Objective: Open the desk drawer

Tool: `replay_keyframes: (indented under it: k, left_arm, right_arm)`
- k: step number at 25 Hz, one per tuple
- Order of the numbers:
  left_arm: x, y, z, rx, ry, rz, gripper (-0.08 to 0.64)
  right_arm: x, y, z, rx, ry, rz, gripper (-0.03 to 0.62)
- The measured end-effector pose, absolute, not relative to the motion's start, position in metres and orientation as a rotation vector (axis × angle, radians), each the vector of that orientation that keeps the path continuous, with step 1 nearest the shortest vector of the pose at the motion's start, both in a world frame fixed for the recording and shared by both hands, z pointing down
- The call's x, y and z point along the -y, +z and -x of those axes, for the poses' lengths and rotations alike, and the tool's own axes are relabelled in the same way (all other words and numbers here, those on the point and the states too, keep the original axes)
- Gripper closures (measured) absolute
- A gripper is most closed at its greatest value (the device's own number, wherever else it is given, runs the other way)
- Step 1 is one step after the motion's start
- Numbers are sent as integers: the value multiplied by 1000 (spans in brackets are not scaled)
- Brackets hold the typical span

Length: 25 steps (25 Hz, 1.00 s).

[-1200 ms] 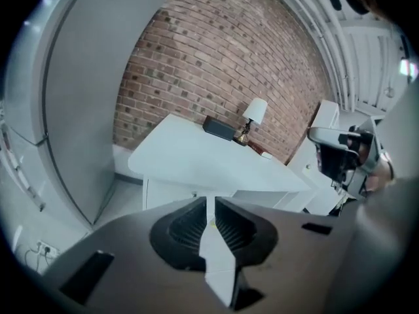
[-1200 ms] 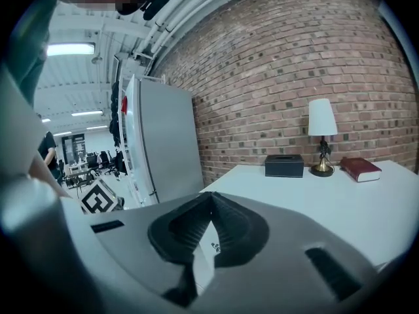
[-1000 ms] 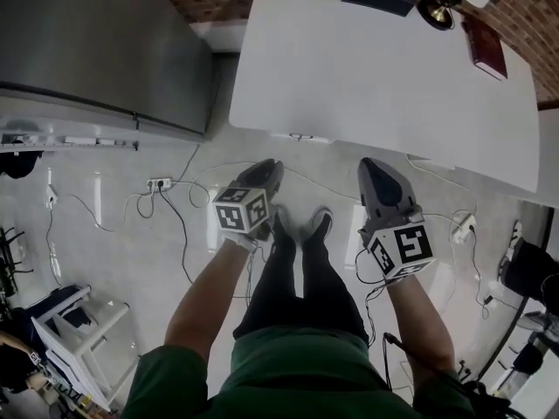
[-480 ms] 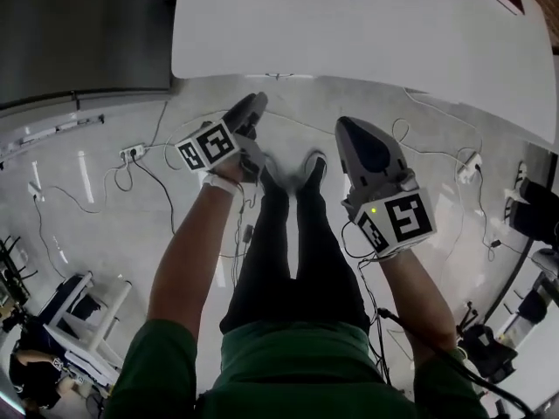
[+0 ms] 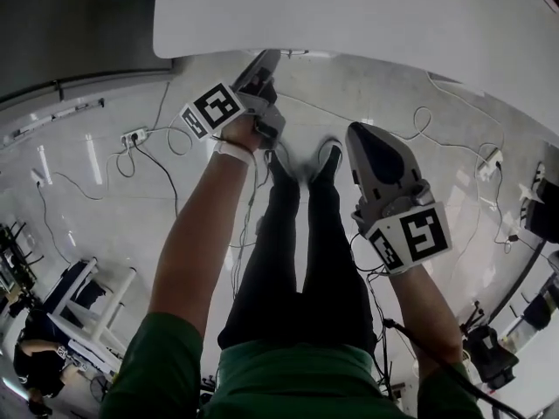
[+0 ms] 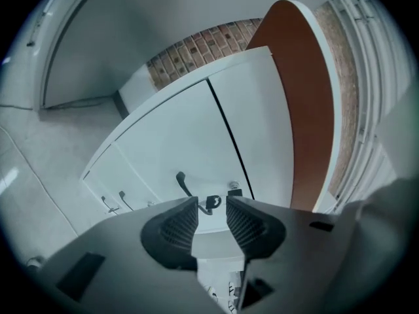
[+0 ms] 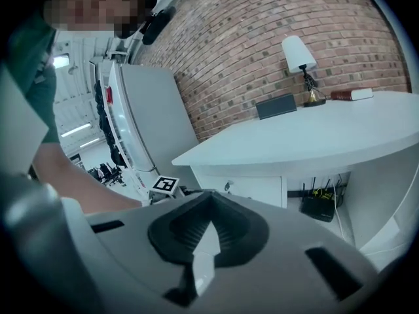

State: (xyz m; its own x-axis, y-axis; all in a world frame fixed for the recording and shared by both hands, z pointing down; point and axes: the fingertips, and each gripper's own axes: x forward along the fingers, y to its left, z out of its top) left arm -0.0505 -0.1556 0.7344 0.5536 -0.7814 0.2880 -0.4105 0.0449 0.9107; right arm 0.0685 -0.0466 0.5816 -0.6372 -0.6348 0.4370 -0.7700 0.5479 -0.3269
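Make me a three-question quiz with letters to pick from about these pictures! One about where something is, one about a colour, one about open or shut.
1. Where does the lamp stand? A on the floor; B on the white desk; C on a chair.
2. What colour is the person's shirt? A green; B yellow; C pink.
3. How are the right tool's jaws? A wide apart; B shut together; C gripping a cup.
Answers: 1 B, its base sits on the desktop. 2 A, green fills the head view's bottom. 3 B, they meet with nothing between.

clear: air before drawer handle (image 6: 182,182) | obstacle: desk top (image 5: 367,16) overhead (cables (image 5: 162,151) on floor (image 5: 96,208))
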Motion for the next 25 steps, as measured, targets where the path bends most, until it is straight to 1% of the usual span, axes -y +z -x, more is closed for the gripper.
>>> replay_keyframes:
  k: [5,12,17,21,25]
  left_arm:
    - [161,762,61,1084,-368,-1533,434]
    - [176,779,48,1075,-461,-1473,434]
    - [187,783,54,1080,-491,-1456,437]
    - [193,777,49,1063,-543,-1463,490]
    - [193,774,48,1051,-619,-1433,506]
  right_arm:
    - [24,608,-57,2509,792,-1122,592]
    - [16,626,-81,2459,826,-1136,592]
    - [16,633,-77,2458,859,-1139,592]
    - [14,631,-69,2477,883,-1119,592]
    - [16,632,-66,2475,885,-1104,592]
